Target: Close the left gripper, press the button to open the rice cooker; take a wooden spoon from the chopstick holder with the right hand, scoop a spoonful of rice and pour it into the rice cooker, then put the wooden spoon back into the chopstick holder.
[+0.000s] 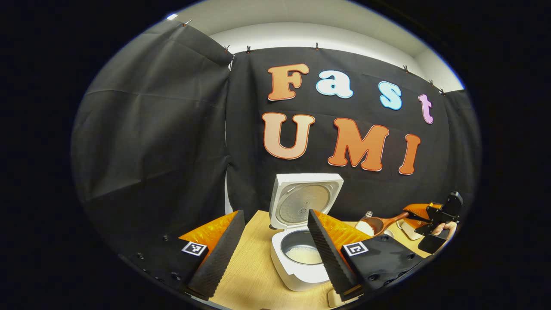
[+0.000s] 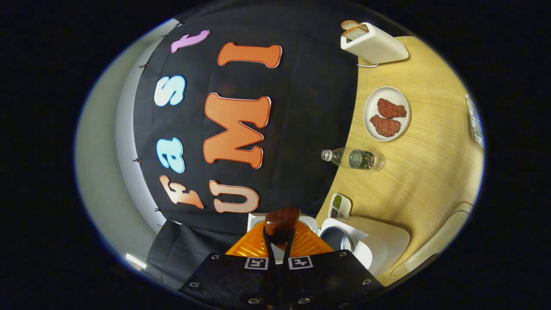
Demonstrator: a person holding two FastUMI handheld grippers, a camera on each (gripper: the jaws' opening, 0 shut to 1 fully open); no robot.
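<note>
Open rice cooker (image 1: pixel 301 254) with lid raised and rice in its pot, standing on the surface (image 1: pixel 249 267) near the back edge; left gripper (image 1: pixel 271 254) jaws apart before it; right gripper (image 2: pixel 279 254) jaws clamped on the loaded wooden spoon (image 2: pixel 282 220) beside the cooker.

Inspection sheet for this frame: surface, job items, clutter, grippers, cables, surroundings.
Surface: wooden table.
Job's things: rice cooker open, lid up, rice inside; wooden spoon loaded with rice, beside the cooker.
Clutter: toaster with bread, plate of two reddish-brown pieces, bottle, small dish.
Grippers: left gripper open; right gripper shut on the spoon's handle.
Cables: thin cord by the toaster.
Surroundings: black cloth wall.
</note>
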